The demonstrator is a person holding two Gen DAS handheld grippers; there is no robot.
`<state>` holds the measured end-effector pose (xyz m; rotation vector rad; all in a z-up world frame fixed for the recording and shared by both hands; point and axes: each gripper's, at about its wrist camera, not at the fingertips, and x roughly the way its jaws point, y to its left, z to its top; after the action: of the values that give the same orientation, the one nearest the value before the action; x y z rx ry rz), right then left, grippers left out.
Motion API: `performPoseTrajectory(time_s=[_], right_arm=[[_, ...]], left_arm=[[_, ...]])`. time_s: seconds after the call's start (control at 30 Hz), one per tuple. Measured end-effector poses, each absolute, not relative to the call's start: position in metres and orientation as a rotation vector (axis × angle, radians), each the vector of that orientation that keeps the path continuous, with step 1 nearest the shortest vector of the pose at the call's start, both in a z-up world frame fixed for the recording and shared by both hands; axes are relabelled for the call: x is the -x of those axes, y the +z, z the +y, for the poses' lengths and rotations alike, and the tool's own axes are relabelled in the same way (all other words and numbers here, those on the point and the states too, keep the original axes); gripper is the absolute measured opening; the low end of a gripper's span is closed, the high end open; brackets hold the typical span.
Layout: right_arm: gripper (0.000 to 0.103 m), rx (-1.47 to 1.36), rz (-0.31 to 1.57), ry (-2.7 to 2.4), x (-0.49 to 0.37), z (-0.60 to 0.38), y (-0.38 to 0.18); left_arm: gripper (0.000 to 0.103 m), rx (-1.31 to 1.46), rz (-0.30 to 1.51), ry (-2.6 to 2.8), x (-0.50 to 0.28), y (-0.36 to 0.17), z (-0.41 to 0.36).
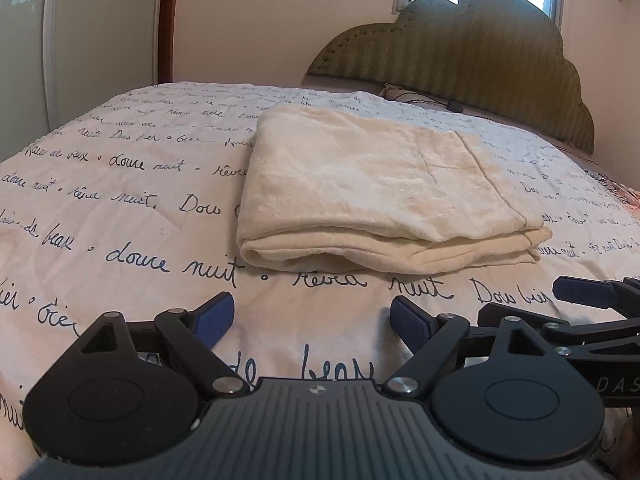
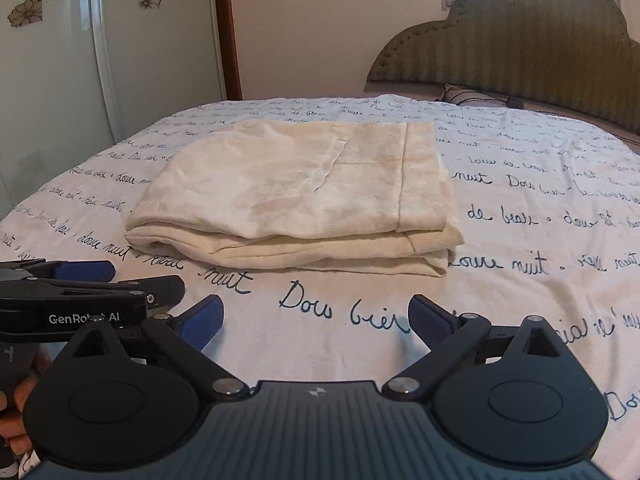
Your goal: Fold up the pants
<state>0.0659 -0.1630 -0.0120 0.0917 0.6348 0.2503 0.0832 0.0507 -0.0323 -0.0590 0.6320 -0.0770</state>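
Cream pants (image 1: 376,188) lie folded into a thick rectangular stack on the bed, with several layers showing at the near edge; they also show in the right wrist view (image 2: 296,196). My left gripper (image 1: 312,318) is open and empty, hovering over the bedspread just in front of the stack. My right gripper (image 2: 316,320) is open and empty, also short of the stack's near edge. The right gripper shows at the right edge of the left wrist view (image 1: 588,300), and the left gripper at the left edge of the right wrist view (image 2: 88,280).
The bed has a white bedspread (image 1: 120,208) printed with dark cursive writing. A green padded headboard (image 1: 460,60) stands at the far end, with a pillow (image 1: 416,94) below it. A glass partition (image 2: 80,60) and wall stand to the left.
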Motion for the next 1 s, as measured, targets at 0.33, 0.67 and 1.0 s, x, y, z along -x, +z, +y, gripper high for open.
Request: performPoseTrajectory(time_s=[0.33,0.67,1.0], right_arm=[[0.1,-0.049,0.696,0.218,-0.067,-0.156,-0.018],[0.103,-0.101,0.753,0.268,-0.079,-0.166,-0.026],[0.103,0.006,0.774,0.303,-0.089,-0.155,-0.025]], left_arm=[[0.094,0.031,0.641,0.006,-0.079,-0.034,0.061],[0.103,-0.023,0.664,0.027,-0.081,-0.039,0.053],[0.103,-0.003,0.669,0.021,-0.083,-0.04,0.055]])
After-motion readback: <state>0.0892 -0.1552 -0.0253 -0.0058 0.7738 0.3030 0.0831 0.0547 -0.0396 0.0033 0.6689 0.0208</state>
